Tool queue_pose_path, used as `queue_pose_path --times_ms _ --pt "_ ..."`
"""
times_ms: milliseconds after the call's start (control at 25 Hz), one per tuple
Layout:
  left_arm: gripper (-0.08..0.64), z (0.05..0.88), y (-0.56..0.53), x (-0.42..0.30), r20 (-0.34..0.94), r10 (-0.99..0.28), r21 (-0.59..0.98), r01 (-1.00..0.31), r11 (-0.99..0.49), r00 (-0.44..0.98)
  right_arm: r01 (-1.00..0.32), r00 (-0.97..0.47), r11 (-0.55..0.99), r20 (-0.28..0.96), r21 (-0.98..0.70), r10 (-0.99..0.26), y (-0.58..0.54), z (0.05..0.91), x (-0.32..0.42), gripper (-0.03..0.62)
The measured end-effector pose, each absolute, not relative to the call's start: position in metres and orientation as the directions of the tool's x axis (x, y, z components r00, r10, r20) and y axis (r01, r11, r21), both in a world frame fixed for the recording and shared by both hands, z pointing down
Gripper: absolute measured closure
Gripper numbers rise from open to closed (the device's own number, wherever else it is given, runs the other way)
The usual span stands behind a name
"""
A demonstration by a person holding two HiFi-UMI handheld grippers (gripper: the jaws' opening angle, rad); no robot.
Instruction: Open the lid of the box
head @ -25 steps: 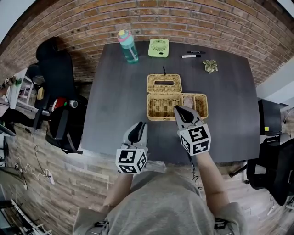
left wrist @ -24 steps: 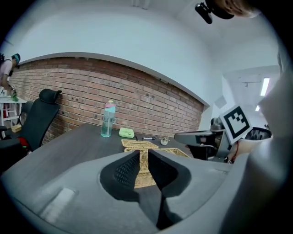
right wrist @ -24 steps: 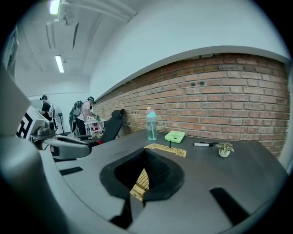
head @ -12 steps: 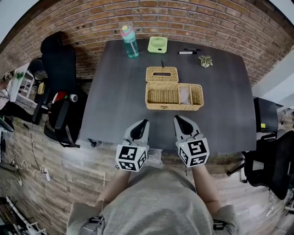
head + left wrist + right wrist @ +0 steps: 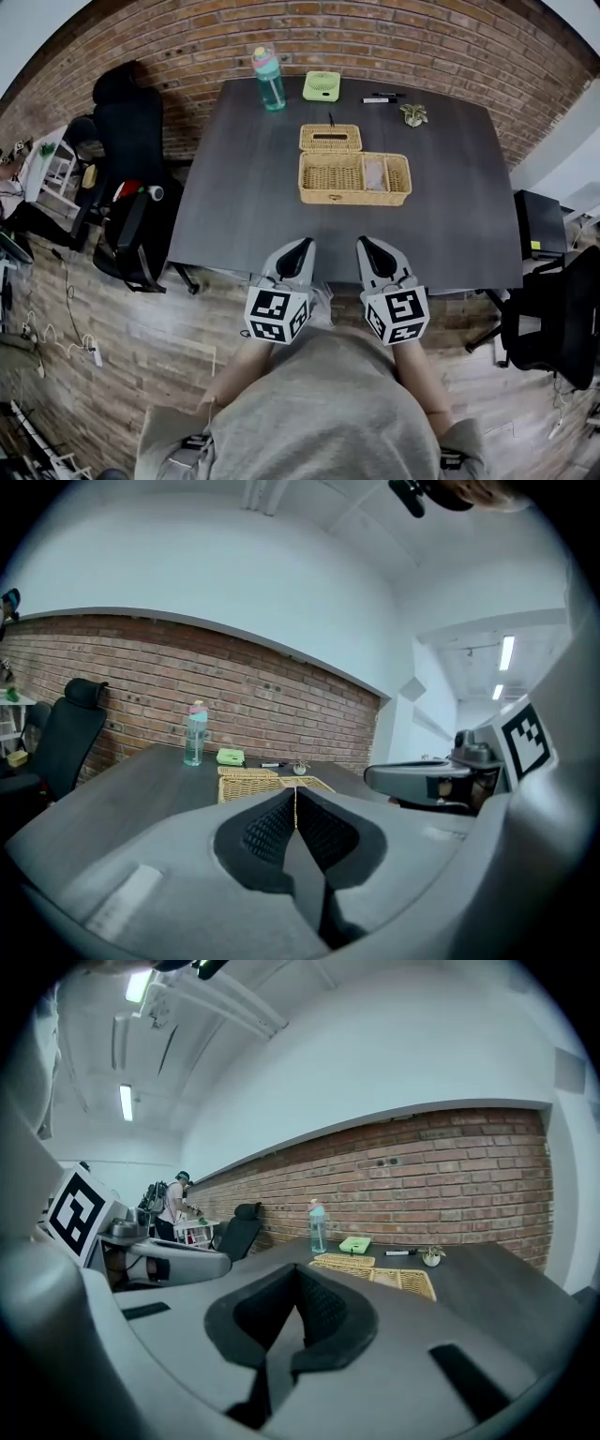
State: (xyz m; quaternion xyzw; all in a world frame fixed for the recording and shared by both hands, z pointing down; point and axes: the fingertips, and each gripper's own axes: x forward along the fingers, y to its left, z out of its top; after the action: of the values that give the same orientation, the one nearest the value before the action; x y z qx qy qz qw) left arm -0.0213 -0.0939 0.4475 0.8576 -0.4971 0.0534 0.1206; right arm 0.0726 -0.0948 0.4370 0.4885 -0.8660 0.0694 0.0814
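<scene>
Box (image 5: pixel 354 195) well ahead of left gripper (image 5: pixel 304 246), right gripper (image 5: pixel 365 244); fingers (image 5: pixel 292 262) together

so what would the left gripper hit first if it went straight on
Probably the wicker box, at its front wall: the shut, empty left gripper lines up with it across bare table. Depth is unclear, so it might meet the table first.

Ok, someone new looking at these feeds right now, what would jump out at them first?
The wicker box in the middle of the dark table, with its lid lying open behind it and its divided compartments showing. Next, the left hand-held gripper and the right hand-held gripper, side by side at the table's near edge, both shut and empty. At the far edge stand a teal bottle and a small green fan.
</scene>
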Motion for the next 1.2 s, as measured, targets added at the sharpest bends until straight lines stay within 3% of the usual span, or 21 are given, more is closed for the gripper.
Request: queue_pose_path --times_ms 1200 --pt "0.540 0.444 -0.064 -0.028 0.193 -0.840 0.160 -0.861 -0.483 0.507 -0.858 -0.512 0.512 0.158 -0.049 -0.844 -0.065 0.431 0.060 0.591"
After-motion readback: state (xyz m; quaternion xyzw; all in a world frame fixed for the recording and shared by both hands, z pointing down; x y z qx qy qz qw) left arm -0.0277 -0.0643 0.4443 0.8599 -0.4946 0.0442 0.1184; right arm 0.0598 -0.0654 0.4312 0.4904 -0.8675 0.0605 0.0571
